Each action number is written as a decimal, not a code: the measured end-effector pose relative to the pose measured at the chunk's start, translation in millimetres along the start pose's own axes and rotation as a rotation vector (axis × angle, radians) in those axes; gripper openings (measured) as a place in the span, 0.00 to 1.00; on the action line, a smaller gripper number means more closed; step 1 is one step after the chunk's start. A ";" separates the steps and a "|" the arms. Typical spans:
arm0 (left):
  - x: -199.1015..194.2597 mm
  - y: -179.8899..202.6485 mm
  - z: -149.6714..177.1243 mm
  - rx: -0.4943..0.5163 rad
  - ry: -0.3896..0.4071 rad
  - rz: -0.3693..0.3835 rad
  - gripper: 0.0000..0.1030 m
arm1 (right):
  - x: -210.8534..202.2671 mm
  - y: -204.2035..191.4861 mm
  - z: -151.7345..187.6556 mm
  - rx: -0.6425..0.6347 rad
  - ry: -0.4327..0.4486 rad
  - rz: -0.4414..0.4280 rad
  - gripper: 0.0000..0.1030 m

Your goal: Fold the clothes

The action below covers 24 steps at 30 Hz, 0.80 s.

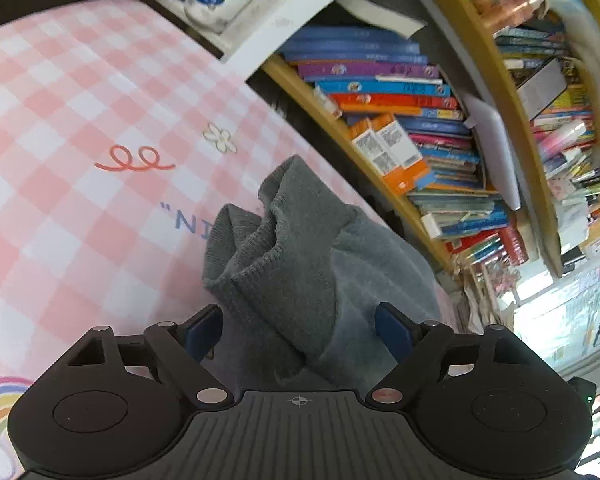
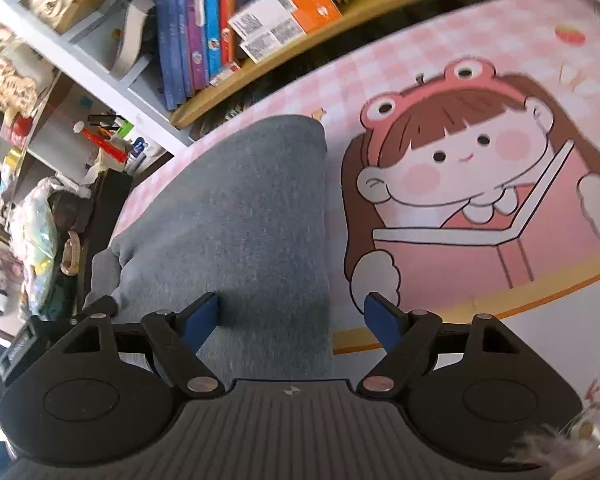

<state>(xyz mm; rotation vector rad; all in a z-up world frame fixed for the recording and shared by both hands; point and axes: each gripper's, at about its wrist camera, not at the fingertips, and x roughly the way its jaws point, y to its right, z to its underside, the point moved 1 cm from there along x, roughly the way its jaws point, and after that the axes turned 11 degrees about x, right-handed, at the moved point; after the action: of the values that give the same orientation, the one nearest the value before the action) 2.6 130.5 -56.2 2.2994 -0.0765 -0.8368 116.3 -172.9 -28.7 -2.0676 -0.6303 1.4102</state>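
Observation:
A grey sweatshirt (image 1: 364, 264) lies on the pink checked tablecloth (image 1: 60, 128). Its ribbed cuff or hem (image 1: 268, 240) is bunched up in the left wrist view, just ahead of my left gripper (image 1: 298, 328). That gripper is open, its blue pads (image 1: 202, 330) on either side of the fabric without pinching it. In the right wrist view a flat folded part of the grey garment (image 2: 244, 208) stretches away from my right gripper (image 2: 292, 320). The right gripper is open too, hovering above the cloth's right edge, nothing between its fingers.
A bookshelf (image 1: 420, 92) packed with colourful books runs along the far side of the table. A cartoon girl print (image 2: 460, 176) covers the cloth to the right of the garment. Cluttered shelves and bags (image 2: 40, 216) stand off the table's left edge.

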 end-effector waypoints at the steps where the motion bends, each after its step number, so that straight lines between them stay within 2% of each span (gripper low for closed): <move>1: 4.5 0.1 -1.3 -0.010 -0.009 0.004 0.81 | 2.5 1.3 -1.1 0.014 -0.007 -0.006 0.76; 4: 14.0 1.8 -2.3 -0.030 -0.024 0.017 0.73 | 9.8 2.7 -3.3 0.036 -0.023 -0.020 0.75; 5: 16.6 2.7 -2.3 -0.034 -0.029 0.020 0.68 | 11.1 2.0 -3.6 0.034 -0.027 -0.028 0.72; 7: 16.9 5.2 -1.6 -0.035 -0.034 0.026 0.60 | 12.1 -0.6 -3.7 0.021 -0.031 -0.051 0.49; 10: 12.2 10.0 0.1 -0.044 -0.040 0.045 0.49 | 5.9 -8.9 -2.4 -0.046 -0.006 -0.059 0.32; 12: 9.2 13.5 2.2 -0.045 -0.049 0.056 0.47 | -1.4 -14.3 -0.5 -0.097 0.015 -0.052 0.28; 21: 4.8 23.5 15.6 -0.020 -0.127 0.048 0.50 | -30.3 4.5 15.0 -0.067 -0.069 -0.033 0.28; 24: 3.3 26.8 20.1 -0.011 -0.152 0.045 0.61 | -31.9 8.7 16.8 -0.042 -0.066 -0.025 0.41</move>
<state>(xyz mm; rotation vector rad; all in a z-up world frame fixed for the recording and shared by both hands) -2.2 97.3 -52.7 2.2124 -0.1896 -0.9858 90.4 -197.1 -17.8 -2.0449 -0.7159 1.4684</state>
